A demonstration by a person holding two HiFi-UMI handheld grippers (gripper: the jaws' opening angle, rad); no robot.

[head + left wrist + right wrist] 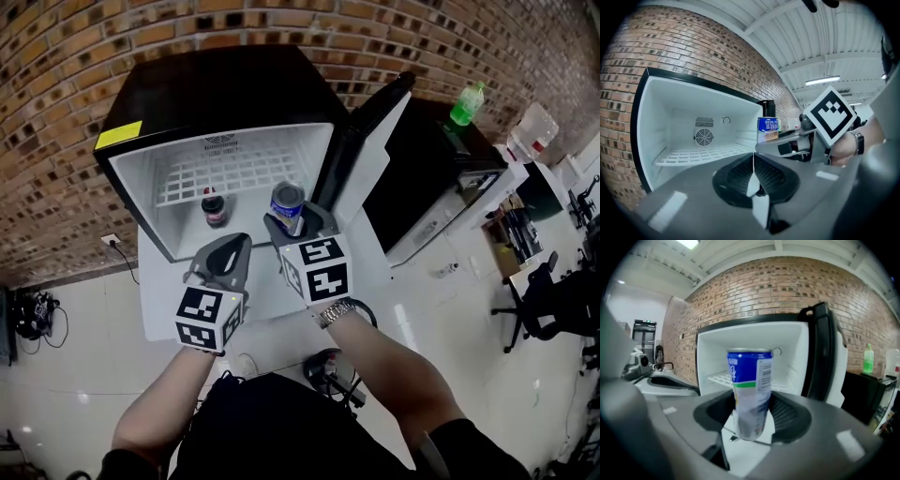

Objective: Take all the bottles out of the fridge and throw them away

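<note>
Bottle [214,208] in the open fridge [131,187]; can [750,394] in the right gripper [302,230].
Small and dark, the bottle stands upright inside the fridge, left of centre, in front of the white wire shelf [234,173]. The blue-and-white can is upright at the right side of the fridge mouth, clamped between the right gripper's jaws, whose pads press on its lower half. The left gripper [753,176] is just beside the right one, its jaws closed together with nothing between them. The door [375,150] stands swung open to the right. A green bottle [467,103] stands well apart on a black cabinet [422,169], against the brick wall [94,47].
</note>
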